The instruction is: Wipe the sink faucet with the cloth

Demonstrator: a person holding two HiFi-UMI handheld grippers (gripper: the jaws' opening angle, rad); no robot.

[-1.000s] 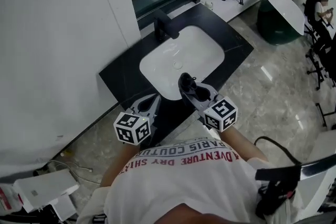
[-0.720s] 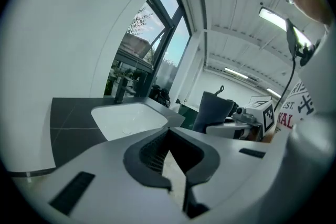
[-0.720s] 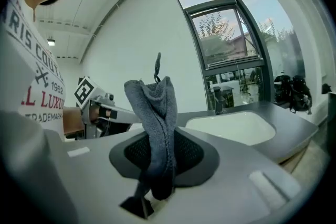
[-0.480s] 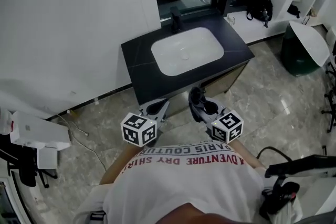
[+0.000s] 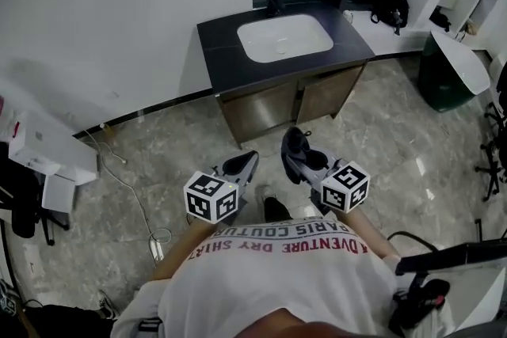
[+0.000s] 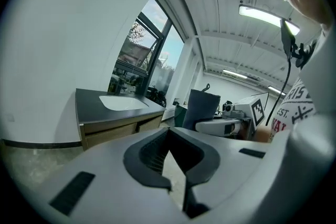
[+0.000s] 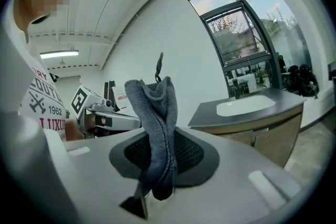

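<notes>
The cloth (image 7: 155,113) is a soft, grey terry piece, light and limp by the look of it. It should bend around a rounded fitting easily, but it will flop and bunch if too much hangs free. The right gripper (image 5: 295,150) has its jaws clamped on the cloth's lower fold. Most of the cloth stands free above the clamp as a doubled, slightly twisted strip. That seems a sound hold: the free part is the working face, and a firm pinch near one end should keep it from sliding out under rubbing.

In the right gripper view the strip's long axis runs straight up from the jaws, with a small hanging loop at its top end. In the head view the same strip points forward, toward the sink (image 5: 285,37).

The left gripper (image 5: 242,164) hangs beside the right one, its jaws drawn nearly together with nothing between them.

Both grippers are well short of the sink, out over the marble floor (image 5: 380,138) in front of the person. The dark faucet (image 5: 274,0) stands at the far edge of the sink, against the window. It is too small here to tell which way its spout turns, and wiping has not yet begun
</notes>
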